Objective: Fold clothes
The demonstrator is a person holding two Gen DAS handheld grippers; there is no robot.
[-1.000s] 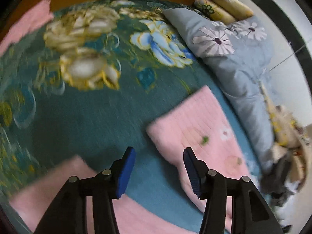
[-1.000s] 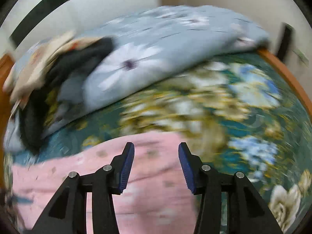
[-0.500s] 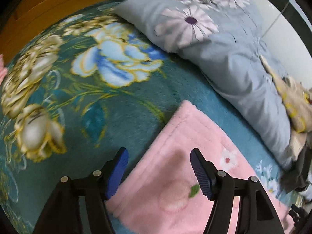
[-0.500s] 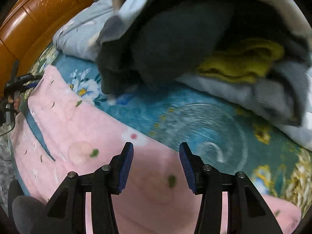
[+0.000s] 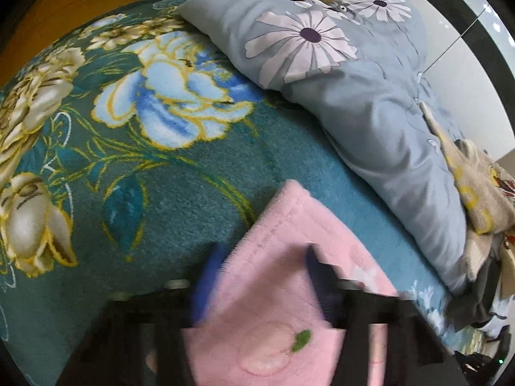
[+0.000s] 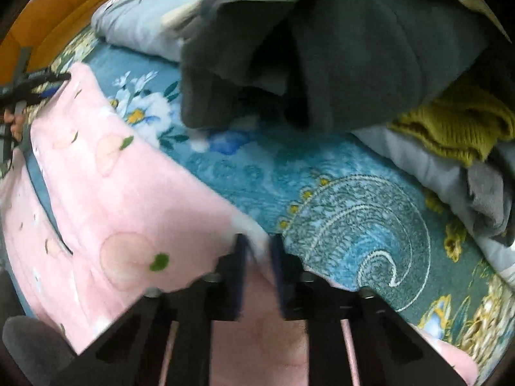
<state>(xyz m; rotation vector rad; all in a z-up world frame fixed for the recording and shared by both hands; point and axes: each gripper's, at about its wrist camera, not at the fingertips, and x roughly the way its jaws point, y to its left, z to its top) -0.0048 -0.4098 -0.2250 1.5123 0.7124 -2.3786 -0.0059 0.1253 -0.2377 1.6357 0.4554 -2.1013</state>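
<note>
A fluffy pink fleece garment printed with pale peaches and green leaves (image 5: 276,318) lies spread on the bed, over a teal plush blanket patterned with large blue and cream flowers (image 5: 135,148).

In the left wrist view the left tool (image 5: 262,284) is blurred, its blue-padded fingers (image 5: 206,276) spread wide on either side of a narrow end of the pink garment, which lies between them. Whether the pads touch the fleece cannot be told through the blur. Beyond it, a pale blue-grey quilt with big lilac daisies (image 5: 347,90) runs along the far edge of the bed.

In the right wrist view the right tool (image 6: 259,268) has its fingers drawn close together — a thin fold of the pink garment's (image 6: 122,199) edge sits pinched between them, lifted slightly off the blanket (image 6: 338,212). Just past it is a heap of clothes: a dark grey fleece piece (image 6: 347,51) on top, a mustard-yellow knit (image 6: 457,128) tucked under its right side, light grey fabric (image 6: 444,173) below. The left tool (image 6: 35,87) shows small at the garment's far end.
</note>
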